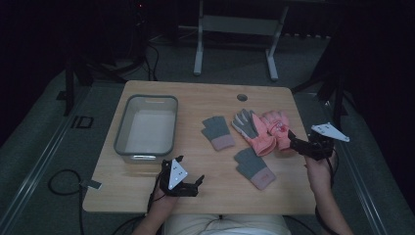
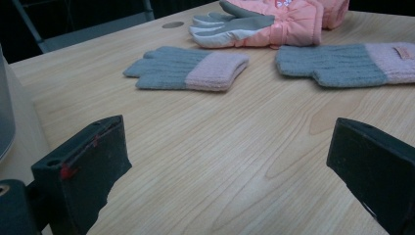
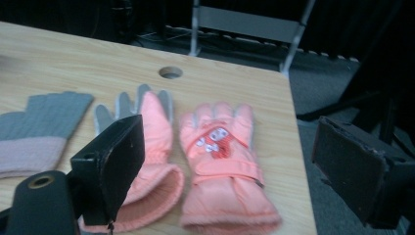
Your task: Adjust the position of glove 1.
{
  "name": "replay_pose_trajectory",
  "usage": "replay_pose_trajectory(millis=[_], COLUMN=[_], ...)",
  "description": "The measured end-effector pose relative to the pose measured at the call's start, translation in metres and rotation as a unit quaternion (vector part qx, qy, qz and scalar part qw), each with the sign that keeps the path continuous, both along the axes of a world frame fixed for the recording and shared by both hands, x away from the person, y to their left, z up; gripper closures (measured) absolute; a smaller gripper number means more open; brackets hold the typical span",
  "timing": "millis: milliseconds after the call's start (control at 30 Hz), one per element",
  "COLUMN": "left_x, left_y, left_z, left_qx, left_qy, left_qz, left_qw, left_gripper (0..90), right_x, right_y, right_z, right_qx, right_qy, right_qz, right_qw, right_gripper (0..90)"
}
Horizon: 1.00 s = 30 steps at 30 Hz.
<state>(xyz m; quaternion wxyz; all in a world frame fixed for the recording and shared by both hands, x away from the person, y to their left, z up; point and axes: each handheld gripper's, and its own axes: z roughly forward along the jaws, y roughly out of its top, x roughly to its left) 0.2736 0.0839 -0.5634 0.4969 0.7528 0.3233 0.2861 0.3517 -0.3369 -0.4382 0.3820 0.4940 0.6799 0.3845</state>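
Note:
Two pink ski gloves lie side by side at the table's right: one palm up with grey fingers, one with a printed patch. Two grey knit gloves with pink cuffs lie nearer the middle, one farther back and one nearer the front. My right gripper is open, its jaws standing either side of the patched glove's cuff without touching it. My left gripper is open over bare wood near the front edge, pointing toward the knit gloves.
A grey plastic bin with nothing in it stands at the table's left, its wall close beside my left gripper. A round cable hole is near the far edge. Beyond the table stands a white metal frame on dark floor.

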Motion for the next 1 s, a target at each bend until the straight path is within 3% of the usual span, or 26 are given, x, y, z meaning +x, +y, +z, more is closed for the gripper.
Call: replay_pose_trajectory(millis=[67, 100, 200, 433, 567, 667, 733, 1000], left_x=[0.0, 0.001, 0.001, 0.001, 0.001, 0.0, 0.0, 0.0], left_y=[0.0, 0.0, 0.0, 0.0, 0.0, 0.0, 0.0, -0.001], left_z=[0.0, 0.0, 0.0, 0.0, 0.0, 0.0, 0.0, 0.0], left_qx=[0.0, -0.001, 0.001, 0.003, 0.003, 0.004, 0.004, 0.004], left_qy=[0.002, 0.004, 0.003, 0.001, 0.002, 0.002, 0.002, 0.002], left_qz=[0.0, 0.0, -0.002, -0.003, -0.004, -0.004, -0.004, -0.006], left_qw=[1.0, 1.0, 1.0, 1.0, 1.0, 1.0, 1.0, 1.0], left_gripper=[1.5, 1.5, 1.5, 1.5, 1.5, 1.5, 1.5, 1.5], right_x=[0.0, 0.002, 0.005, 0.011, 0.016, 0.019, 0.023, 0.039], right_y=[0.003, 0.008, 0.012, 0.03, 0.047, 0.055, 0.066, 0.086], right_z=[0.0, -0.001, -0.002, -0.004, -0.006, -0.008, -0.011, -0.017], right_qx=[0.0, 0.009, 0.012, 0.013, 0.021, 0.024, 0.035, 0.054], right_qy=[0.006, 0.025, 0.036, 0.045, 0.063, 0.072, 0.086, 0.103], right_qz=[0.007, 0.024, 0.032, 0.065, 0.102, 0.113, 0.134, 0.159], right_qw=[1.0, 0.9994, 0.9988, 0.9968, 0.9926, 0.9907, 0.9866, 0.9805], right_gripper=[13.6, 13.7, 13.8, 13.0, 12.2, 12.5, 13.3, 16.7])
